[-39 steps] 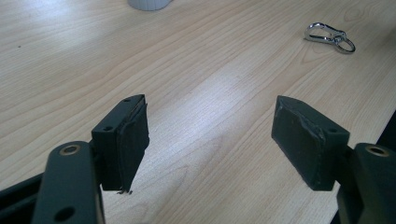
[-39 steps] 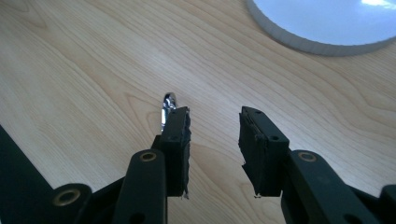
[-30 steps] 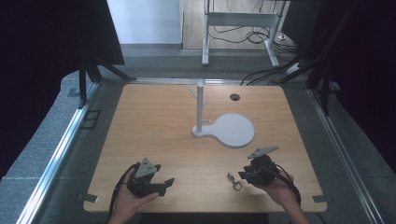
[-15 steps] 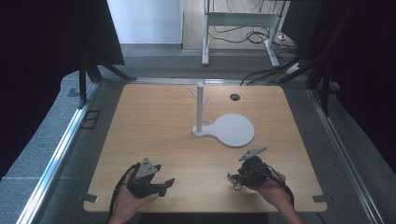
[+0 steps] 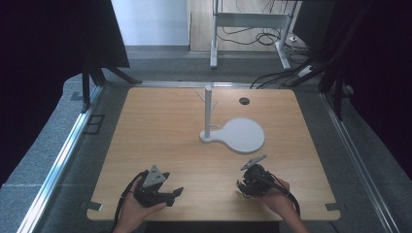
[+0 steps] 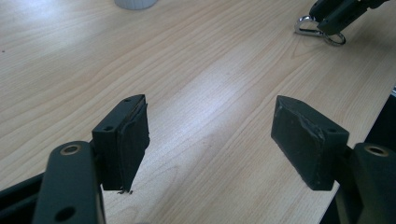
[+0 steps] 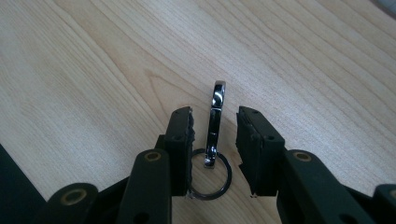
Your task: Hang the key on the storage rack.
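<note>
Between the earlier frames and this one, the right gripper [image 5: 245, 185] has shifted leftward along the near edge of the desk [image 5: 160, 126] and tipped down over the metal clip [image 7: 215, 122]; the left gripper [image 5: 167, 192] has kept its place near the near-left corner.

Right gripper view: the jaws stand partly apart on either side of the clip, not yet closed on it. The clip is a polished metal snap hook lying flat on the wood, its long body running between the pads, with a dark key ring [image 7: 210, 176] linked at the end nearest the camera.

Left gripper view: the jaws are spread wide with nothing between them, above bare wood. The clip and the tip of the right gripper appear at the upper right.

High view: a white stand [image 5: 234, 134] sits toward the middle of the desk, with an upright post bearing short pegs and a flat round base. A round cable hole [image 5: 244, 101] lies near the far edge.
</note>
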{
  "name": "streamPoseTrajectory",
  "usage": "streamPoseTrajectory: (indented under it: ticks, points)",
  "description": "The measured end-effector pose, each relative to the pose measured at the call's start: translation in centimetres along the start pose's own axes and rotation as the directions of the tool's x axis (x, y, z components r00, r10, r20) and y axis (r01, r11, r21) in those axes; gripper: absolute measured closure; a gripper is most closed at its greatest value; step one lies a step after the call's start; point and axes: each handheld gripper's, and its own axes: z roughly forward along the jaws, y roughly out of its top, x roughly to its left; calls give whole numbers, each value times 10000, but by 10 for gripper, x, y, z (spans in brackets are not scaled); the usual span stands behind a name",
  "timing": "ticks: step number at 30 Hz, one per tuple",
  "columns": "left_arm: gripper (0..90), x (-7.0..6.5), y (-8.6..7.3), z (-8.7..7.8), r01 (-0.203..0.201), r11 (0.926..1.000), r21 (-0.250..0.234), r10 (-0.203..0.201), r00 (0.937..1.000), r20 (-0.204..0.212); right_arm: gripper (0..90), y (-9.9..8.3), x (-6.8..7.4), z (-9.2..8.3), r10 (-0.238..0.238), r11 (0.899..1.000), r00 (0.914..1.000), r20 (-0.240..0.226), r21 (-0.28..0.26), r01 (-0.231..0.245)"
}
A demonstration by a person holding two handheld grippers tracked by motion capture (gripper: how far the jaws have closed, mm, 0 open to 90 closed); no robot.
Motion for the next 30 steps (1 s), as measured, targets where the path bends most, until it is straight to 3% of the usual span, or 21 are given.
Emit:
streamPoseTrajectory:
  ticks: [17, 30]
  points:
    - [281, -1, 0, 1, -32, 10000, 37, 32, 10000, 39, 733, 0, 6, 7, -136, 9976, 9990, 435, 682, 106]
    - [281, -2, -1, 3, -53, 9999, 120, 52, 10000, 69, 844, -1, 5, 7, -2, 9970, 9990, 439, 773, -32]
